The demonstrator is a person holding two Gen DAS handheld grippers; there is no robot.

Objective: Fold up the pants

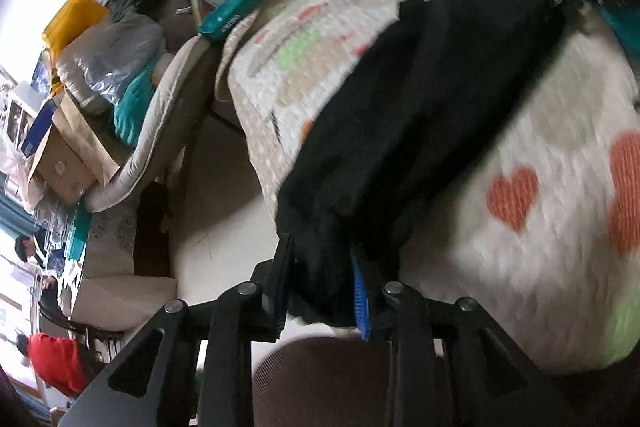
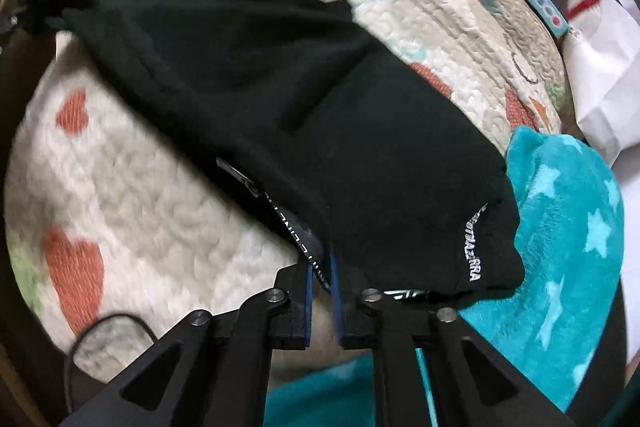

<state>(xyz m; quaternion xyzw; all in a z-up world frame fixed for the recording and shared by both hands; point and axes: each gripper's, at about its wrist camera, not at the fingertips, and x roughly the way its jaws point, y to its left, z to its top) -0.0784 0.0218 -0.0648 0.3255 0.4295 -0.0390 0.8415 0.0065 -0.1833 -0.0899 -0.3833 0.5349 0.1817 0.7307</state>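
Black pants (image 2: 304, 99) lie stretched across a quilt (image 2: 152, 211) with orange hearts, on what looks like a bed.

Left gripper (image 1: 320, 283): fingers clamped on a bunched end of the pants, apparently the leg hems, at the quilt's near edge in its view; cloth fills the gap between the blue pads (image 1: 360, 291).

Right gripper (image 2: 320, 291): fingers nearly together, pinching the lettered waistband (image 2: 308, 251) at the opposite end. White logo text shows beside it.

Both ends held, likely to keep the garment taut and the legs stacked before a fold; doubled legs suggest the lengthwise fold is already in.

Teal star blanket (image 2: 568, 267) touches the waist end, right side of the right view. Boxes and bags along the far edge. Both views motion-blurred.

Judgement: next, bring one end over to the other; risk is layers slipping apart.
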